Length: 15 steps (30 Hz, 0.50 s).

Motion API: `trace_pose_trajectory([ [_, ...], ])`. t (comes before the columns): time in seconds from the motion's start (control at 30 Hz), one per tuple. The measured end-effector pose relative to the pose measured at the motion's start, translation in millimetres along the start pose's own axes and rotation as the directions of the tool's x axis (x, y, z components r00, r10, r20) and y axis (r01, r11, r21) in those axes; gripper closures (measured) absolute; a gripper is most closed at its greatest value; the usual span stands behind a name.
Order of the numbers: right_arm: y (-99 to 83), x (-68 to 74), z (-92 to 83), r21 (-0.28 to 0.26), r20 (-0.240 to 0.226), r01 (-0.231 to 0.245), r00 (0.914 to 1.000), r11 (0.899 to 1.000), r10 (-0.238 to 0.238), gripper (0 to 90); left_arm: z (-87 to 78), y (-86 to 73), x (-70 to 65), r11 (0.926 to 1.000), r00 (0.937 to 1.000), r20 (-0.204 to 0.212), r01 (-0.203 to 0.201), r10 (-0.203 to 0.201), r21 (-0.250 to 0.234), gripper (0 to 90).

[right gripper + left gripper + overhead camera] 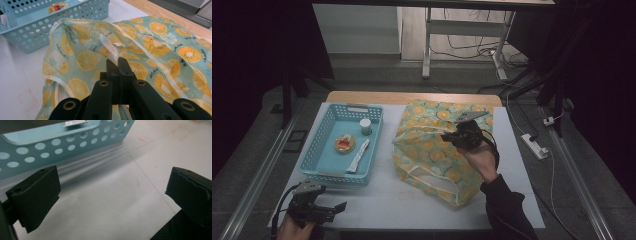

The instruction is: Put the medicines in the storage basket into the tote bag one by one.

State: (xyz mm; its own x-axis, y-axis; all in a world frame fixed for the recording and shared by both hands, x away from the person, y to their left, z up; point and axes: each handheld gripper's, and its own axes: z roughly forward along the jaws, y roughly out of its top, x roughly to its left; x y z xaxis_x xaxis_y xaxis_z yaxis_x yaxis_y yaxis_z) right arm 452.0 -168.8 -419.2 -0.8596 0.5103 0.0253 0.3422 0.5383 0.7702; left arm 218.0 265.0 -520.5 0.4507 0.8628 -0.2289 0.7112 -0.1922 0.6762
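Pinching the white edge strip of the orange-print bag (155, 47) with the right gripper (118, 65), jaws pressed tight together on the cloth and lifting it up a little. Lying in the middle of the white table (412, 205), this bag (437, 145), just beside the blue basket (323, 141). Showing small dark curly writing between the printed orange slices, too tiny to read. Sitting inside the basket: a round yellow tub (345, 144) with a red label, words too small to read, a little jar (365, 126) with a white lid, and a long white packet (358, 156). Resting low at the near left corner of the table, the left gripper (341, 206), jaws standing wide apart with nothing between them. Looking along the left gripper (112, 192), seeing the basket's wall (65, 147) full of round holes just ahead, and faint red pen marks (181, 133) on the table. Standing past the far end of the table, a white table leg (427, 45) with cables on the floor, and a white power strip (534, 146) lying off to the right. Blocking nothing between the bag and the basket.
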Motion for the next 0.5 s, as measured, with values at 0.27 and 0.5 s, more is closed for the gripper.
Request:
trace_pose_trajectory([
  [0.27,0.0,-0.5,-0.3,0.004,-0.008,-0.010,0.9999,1.000,0.010,90.0,-2.7,0.3,0.2,0.9998,1.0000,0.008,0.004,-0.004,-0.019,0.0],
  [0.5,-0.2,-0.1,1.7,0.012,-0.013,-0.004,0.9999,1.000,0.004,90.0,-6.0,1.7,1.1,0.9994,0.9997,0.025,-0.003,0.003,-0.035,0.0],
])
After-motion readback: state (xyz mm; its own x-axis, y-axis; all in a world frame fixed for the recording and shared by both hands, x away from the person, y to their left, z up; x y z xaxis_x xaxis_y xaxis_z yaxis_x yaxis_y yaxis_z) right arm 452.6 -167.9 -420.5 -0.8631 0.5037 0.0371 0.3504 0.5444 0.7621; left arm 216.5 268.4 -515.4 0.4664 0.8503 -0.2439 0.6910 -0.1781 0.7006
